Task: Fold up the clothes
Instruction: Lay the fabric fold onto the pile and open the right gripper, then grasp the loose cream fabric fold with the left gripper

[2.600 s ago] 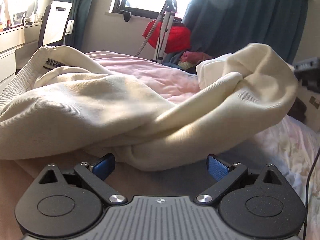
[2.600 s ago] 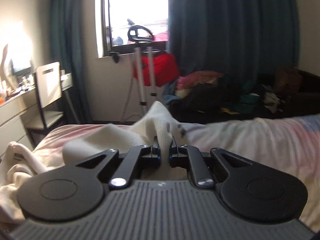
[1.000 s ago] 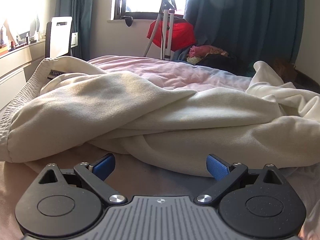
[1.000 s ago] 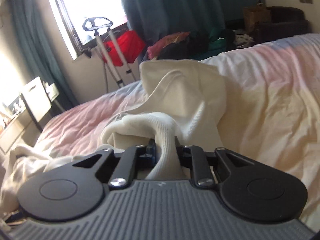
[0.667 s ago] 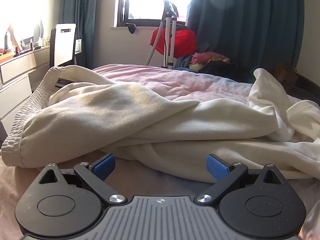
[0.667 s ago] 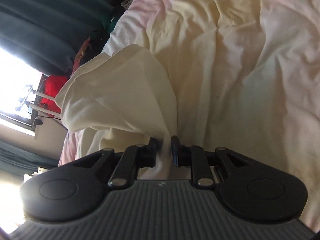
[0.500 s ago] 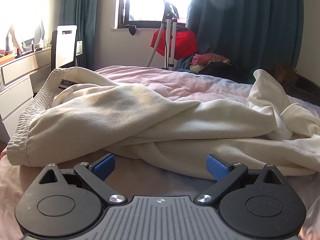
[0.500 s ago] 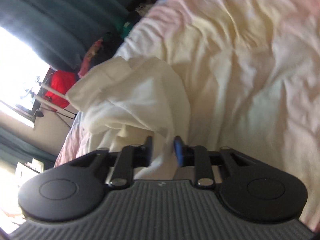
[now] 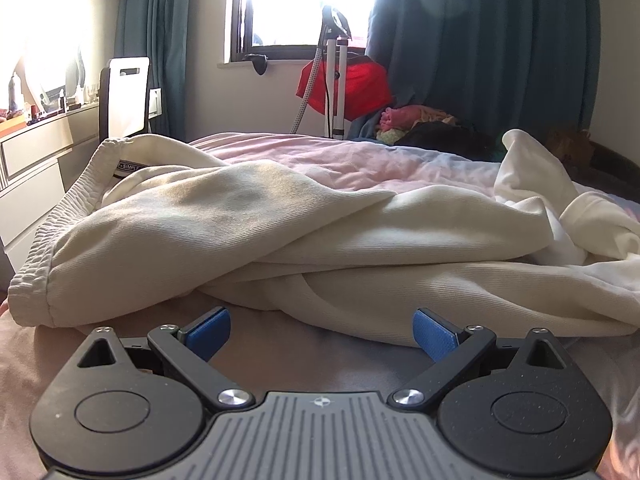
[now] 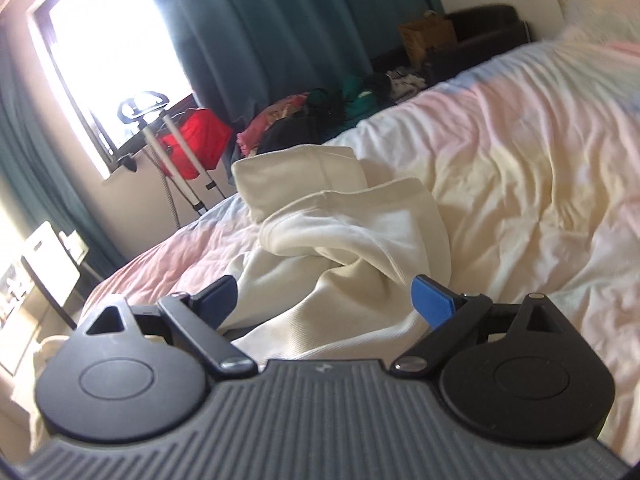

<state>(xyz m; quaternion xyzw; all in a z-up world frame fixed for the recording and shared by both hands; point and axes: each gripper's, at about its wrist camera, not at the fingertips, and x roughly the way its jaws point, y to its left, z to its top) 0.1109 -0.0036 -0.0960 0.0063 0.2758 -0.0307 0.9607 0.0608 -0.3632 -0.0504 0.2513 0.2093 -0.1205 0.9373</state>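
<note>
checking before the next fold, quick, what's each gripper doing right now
Left gripper: open, holding nothing, just short of the cream sweatpants.
Right gripper: open, holding nothing; the sweatpants' cuff end lies loose between its fingers.

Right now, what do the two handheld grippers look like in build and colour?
The left gripper and right gripper match: a grey ribbed body with a small cross-shaped mark, two black round housings, black link arms with silver pivot screws, and blue pads on the fingertips. No hands, sleeves or cables show.
</note>
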